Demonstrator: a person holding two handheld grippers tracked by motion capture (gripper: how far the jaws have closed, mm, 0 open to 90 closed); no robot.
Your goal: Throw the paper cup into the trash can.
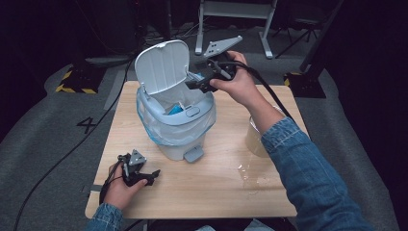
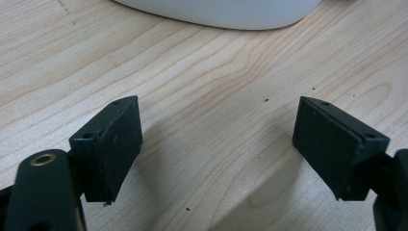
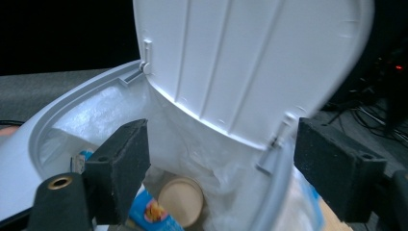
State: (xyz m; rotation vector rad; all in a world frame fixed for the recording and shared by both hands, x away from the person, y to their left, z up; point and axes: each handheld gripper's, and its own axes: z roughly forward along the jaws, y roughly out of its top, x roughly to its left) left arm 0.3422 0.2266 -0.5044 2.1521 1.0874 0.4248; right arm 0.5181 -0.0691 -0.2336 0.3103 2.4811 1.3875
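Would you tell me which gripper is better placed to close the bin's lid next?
Right, probably. The right gripper hangs open beside the raised lid of the bin, while the left gripper rests open on the table, well below.

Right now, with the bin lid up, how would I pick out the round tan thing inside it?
Start at the grey-white pedal bin on the wooden table, its lid raised. Look down through the opening, past the right gripper, into the clear liner bag. The round tan lid-like disc lies at the bottom beside a blue printed wrapper; it alone is plain and circular.
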